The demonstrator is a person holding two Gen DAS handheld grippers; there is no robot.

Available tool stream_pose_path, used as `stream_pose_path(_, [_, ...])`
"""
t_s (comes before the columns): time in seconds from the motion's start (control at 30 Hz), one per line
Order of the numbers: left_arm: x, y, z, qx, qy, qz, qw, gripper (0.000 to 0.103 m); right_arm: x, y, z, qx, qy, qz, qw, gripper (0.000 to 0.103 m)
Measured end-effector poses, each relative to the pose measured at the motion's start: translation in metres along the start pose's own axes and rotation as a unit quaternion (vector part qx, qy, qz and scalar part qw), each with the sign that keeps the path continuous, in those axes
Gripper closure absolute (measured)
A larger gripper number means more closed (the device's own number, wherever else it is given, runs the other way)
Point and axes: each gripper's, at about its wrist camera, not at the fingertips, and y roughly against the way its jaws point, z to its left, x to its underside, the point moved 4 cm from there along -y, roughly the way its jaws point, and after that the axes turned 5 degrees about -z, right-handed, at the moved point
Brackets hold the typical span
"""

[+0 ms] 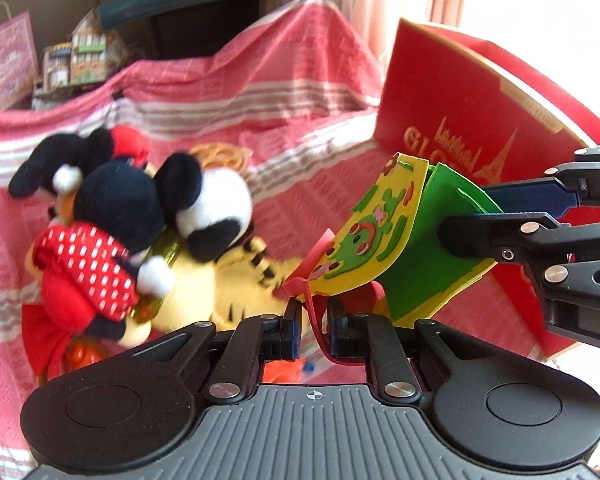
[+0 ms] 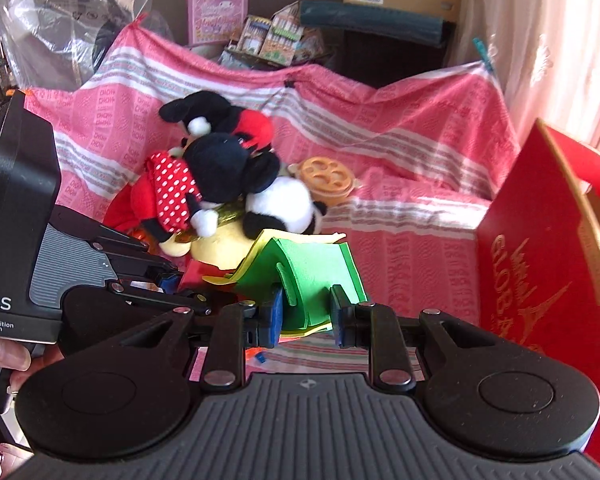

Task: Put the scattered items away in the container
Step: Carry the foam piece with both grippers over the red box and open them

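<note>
A green and yellow foam craft bag (image 1: 400,248) hangs in the air between both grippers. My left gripper (image 1: 314,334) has its jaws a little apart around the bag's red strap (image 1: 314,312). My right gripper (image 2: 306,316) is closed on the bag's green side (image 2: 312,268); it also shows at the right of the left wrist view (image 1: 468,216). A pile of plush toys (image 1: 140,232), mouse dolls, a panda and a yellow tiger, lies on the pink cloth (image 2: 412,208). The red box (image 2: 540,264) stands open at the right.
An orange paw-print lid (image 2: 326,178) lies behind the plush pile. A small orange and blue toy (image 1: 288,372) lies under the left gripper. A pink paper bag (image 2: 216,4), toy houses and cardboard boxes stand behind the cloth. A curtain hangs at the right.
</note>
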Motion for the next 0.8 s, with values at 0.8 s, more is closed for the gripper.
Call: stream_pose_path(0.8, [-0.095,-0.064,-0.354,0.192,-0.160,0.005,0.9683,0.094,0.040,0.166,-0.259,0.206,-0.039,-0.024,0.978,0.065])
